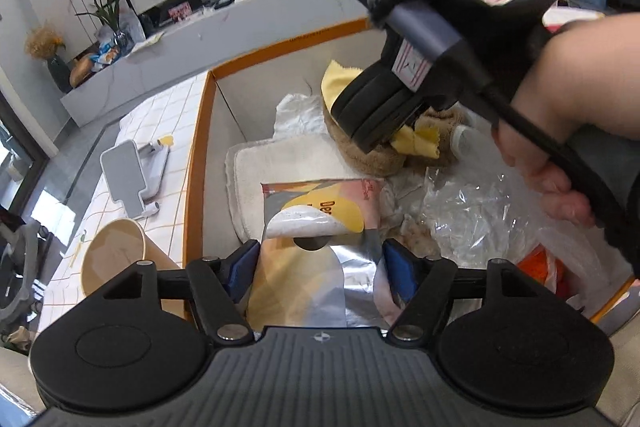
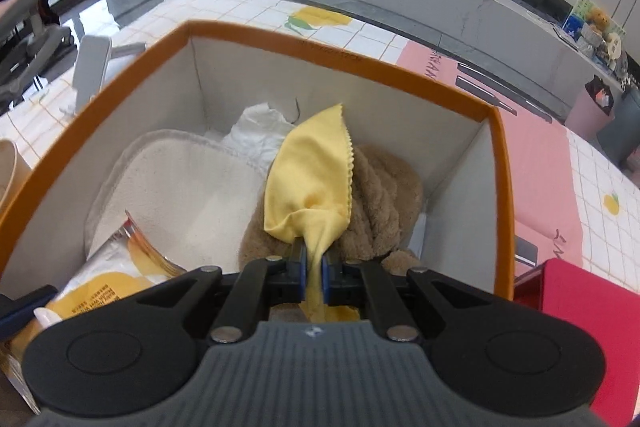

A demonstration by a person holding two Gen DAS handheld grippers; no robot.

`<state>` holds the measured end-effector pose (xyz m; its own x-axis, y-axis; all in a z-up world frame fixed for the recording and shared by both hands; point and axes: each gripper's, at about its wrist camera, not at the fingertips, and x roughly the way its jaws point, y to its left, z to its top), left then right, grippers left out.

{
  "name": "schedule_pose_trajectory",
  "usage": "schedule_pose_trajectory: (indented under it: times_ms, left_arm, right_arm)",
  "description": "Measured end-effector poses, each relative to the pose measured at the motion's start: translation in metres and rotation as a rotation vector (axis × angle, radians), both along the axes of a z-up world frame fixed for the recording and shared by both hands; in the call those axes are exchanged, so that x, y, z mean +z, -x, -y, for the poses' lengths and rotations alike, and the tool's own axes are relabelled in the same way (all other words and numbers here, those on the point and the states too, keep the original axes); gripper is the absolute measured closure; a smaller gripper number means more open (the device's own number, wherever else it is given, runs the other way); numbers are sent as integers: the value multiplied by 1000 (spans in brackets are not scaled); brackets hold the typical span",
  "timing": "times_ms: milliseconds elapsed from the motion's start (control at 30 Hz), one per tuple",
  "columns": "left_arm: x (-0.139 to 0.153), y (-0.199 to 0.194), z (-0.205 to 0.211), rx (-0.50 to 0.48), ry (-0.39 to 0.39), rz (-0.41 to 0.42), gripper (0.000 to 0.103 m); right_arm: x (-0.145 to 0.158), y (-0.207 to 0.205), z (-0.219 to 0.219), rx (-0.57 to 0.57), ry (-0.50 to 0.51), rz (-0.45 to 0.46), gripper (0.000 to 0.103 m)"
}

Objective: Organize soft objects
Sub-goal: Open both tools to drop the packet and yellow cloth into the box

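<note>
An orange-rimmed box (image 2: 340,57) holds soft things: a white towel (image 2: 192,187), a brown plush (image 2: 384,195), white paper (image 2: 256,135). My right gripper (image 2: 314,267) is shut on a yellow cloth (image 2: 316,171) and holds it over the plush inside the box; the cloth also shows in the left wrist view (image 1: 416,139). My left gripper (image 1: 320,267) holds a foil wipes packet (image 1: 320,227) between its blue pads (image 1: 400,269) above the box's near side. The packet also shows in the right wrist view (image 2: 108,275).
The box (image 1: 200,147) sits on a tiled cloth table. A paper cup (image 1: 116,255) and a grey phone stand (image 1: 128,175) stand left of it. Clear plastic (image 1: 480,211) and an orange bag (image 1: 540,267) lie at the box's right. A red box (image 2: 580,307) sits right.
</note>
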<state>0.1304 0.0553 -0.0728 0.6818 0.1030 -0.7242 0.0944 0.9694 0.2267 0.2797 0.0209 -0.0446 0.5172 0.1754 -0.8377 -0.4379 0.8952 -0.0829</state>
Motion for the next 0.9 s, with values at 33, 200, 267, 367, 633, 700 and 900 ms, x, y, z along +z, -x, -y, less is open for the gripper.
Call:
schedule_pose_trajectory:
  times_ms: [33,200,267,367,633,700,900]
  left_arm:
    - [1,2,-2,-8,12,14,21]
    - [12,25,-2,-25,15,200,14]
    - [21,32,0,-33,20,256,11]
    - [38,39,4,-23,27,308,10]
    - [80,72,34,20,-58,536,4]
    - [90,81,43,47,-53,573,0]
    - [117,111,57,-21,68,541,0]
  right_arm:
    - [0,0,1,-3,-4,0,97]
    - [4,0,9,-21,-44,10,96]
    - [9,3,9,-7,-37,29,92]
    - [19,9,9,-15,-47,46,63]
    - [88,36,44,-58,-231,168,26]
    - [109,51,65,-86,-274,209,21]
    - [151,118,146,-204,-318,343,13]
